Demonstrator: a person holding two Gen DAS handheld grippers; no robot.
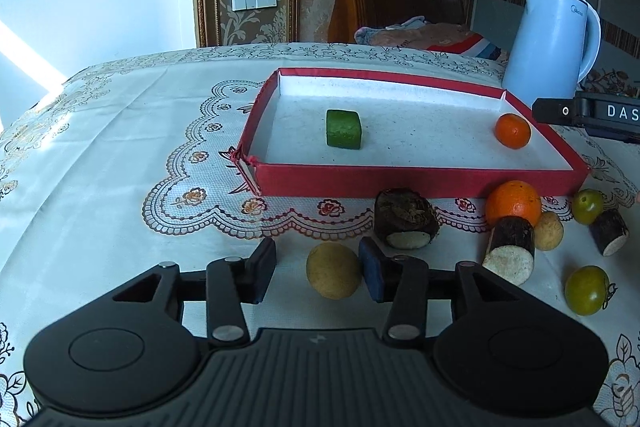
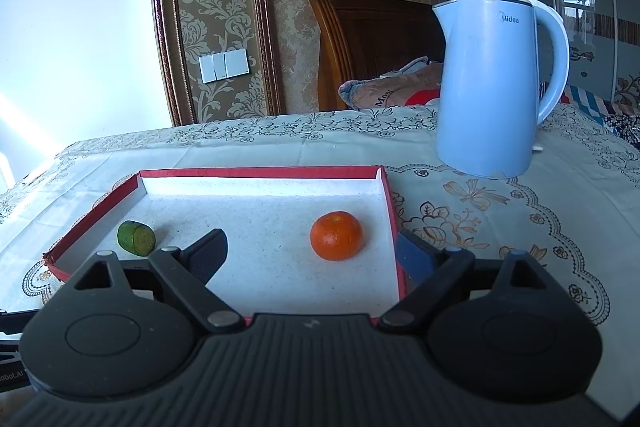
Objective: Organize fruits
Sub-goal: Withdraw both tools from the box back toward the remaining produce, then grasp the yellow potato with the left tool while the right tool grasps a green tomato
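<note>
A shallow red tray [image 1: 416,183] with a white floor lies flat on the tabletop [image 1: 120,163], holding a green cut fruit chunk [image 1: 343,129] near its middle and a small tangerine [image 1: 512,131] by the right wall. In front of the tray lie a tan round fruit [image 1: 333,270], three dark-skinned cut pieces [image 1: 404,223], a large orange [image 1: 514,202] and two green fruits [image 1: 586,290].

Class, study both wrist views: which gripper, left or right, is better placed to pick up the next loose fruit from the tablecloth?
Left. The left gripper already has the tan round fruit between its open fingers. The right gripper hangs open over the red tray, away from the loose fruit.
</note>
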